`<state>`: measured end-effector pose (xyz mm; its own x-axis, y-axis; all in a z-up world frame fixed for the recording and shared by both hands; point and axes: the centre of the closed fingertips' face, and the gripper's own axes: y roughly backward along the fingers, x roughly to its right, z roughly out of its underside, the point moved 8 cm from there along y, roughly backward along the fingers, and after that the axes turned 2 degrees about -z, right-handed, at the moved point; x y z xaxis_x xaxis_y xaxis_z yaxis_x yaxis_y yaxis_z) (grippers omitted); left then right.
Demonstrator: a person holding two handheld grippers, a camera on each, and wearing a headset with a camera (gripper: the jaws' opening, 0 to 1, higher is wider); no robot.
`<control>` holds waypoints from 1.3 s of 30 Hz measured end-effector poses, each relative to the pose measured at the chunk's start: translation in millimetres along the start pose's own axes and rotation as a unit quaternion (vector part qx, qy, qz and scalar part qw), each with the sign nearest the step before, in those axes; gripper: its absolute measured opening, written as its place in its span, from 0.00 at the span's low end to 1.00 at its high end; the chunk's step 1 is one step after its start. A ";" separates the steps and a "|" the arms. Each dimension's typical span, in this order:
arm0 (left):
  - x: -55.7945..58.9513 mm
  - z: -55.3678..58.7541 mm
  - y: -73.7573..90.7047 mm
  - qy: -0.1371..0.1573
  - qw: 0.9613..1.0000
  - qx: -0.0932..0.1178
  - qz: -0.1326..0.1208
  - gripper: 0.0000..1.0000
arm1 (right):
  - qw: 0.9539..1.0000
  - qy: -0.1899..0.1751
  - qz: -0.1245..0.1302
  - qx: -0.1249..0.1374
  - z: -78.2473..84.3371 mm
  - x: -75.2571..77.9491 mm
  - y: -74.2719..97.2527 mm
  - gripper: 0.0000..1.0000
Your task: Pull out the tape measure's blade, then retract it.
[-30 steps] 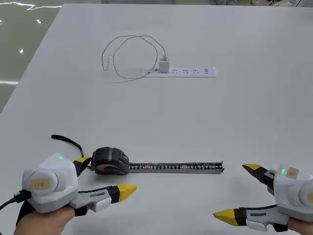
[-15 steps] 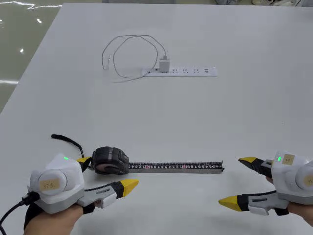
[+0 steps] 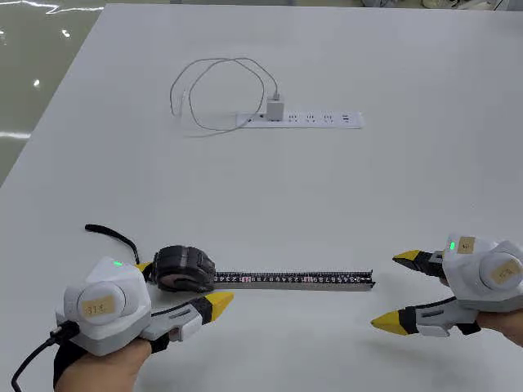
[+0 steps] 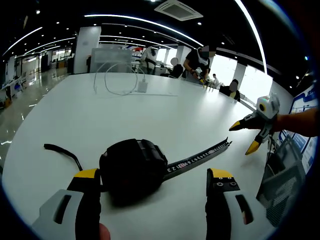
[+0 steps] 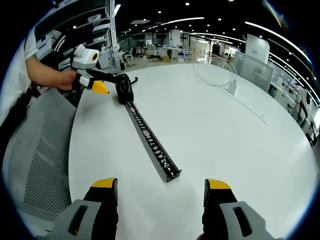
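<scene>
Both sets of jaws are wide open, gripping nothing. Left gripper [image 3: 181,283] straddles the tape measure [image 3: 185,268] case on the white table [image 3: 343,196]. Its blade [image 3: 294,279] lies extended flat, tip near the right gripper [image 3: 395,289].

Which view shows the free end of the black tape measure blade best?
The right gripper view: the black blade's free end lies close ahead of the open right gripper, numerals legible. The head view shows that end small, from above; the left gripper view shows it far off, beyond the black case.
</scene>
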<state>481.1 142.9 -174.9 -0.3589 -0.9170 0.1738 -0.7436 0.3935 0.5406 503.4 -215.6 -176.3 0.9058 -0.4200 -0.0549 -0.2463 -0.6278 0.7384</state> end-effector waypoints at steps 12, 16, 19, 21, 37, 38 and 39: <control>0.6 -0.3 -7.4 0.015 1.000 -0.001 -0.019 0.84 | 0.999 0.028 -0.019 -0.024 -9.4 10.3 -5.8 0.67; 0.3 0.2 -10.0 0.020 0.999 0.000 -0.027 0.84 | 0.998 0.039 -0.026 -0.032 -12.7 15.0 -7.6 0.64; 0.6 -0.5 -11.3 0.024 0.999 0.000 -0.034 0.83 | 0.998 0.046 -0.030 -0.036 -14.0 21.0 -9.0 0.62; 0.6 -0.7 -12.6 0.029 0.999 0.000 -0.038 0.83 | 0.997 0.050 -0.034 -0.038 -14.7 23.8 -10.6 0.60; -3.1 -0.6 -20.5 0.053 0.996 -0.004 -0.070 0.78 | 0.993 0.082 -0.057 -0.064 -15.5 26.4 -19.3 0.40; -3.7 -0.1 -21.1 0.054 0.996 -0.005 -0.073 0.77 | 0.993 0.085 -0.059 -0.065 -15.6 26.4 -19.9 0.39; -4.4 0.2 -21.9 0.056 0.996 -0.005 -0.075 0.77 | 0.992 0.086 -0.062 -0.066 -15.5 26.4 -20.3 0.37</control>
<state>498.9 138.3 -187.7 -0.1787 -0.9672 0.1805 -0.7779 0.2512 0.5760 537.6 -203.8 -182.4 0.9745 -0.2199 -0.0438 -0.0922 -0.5708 0.8159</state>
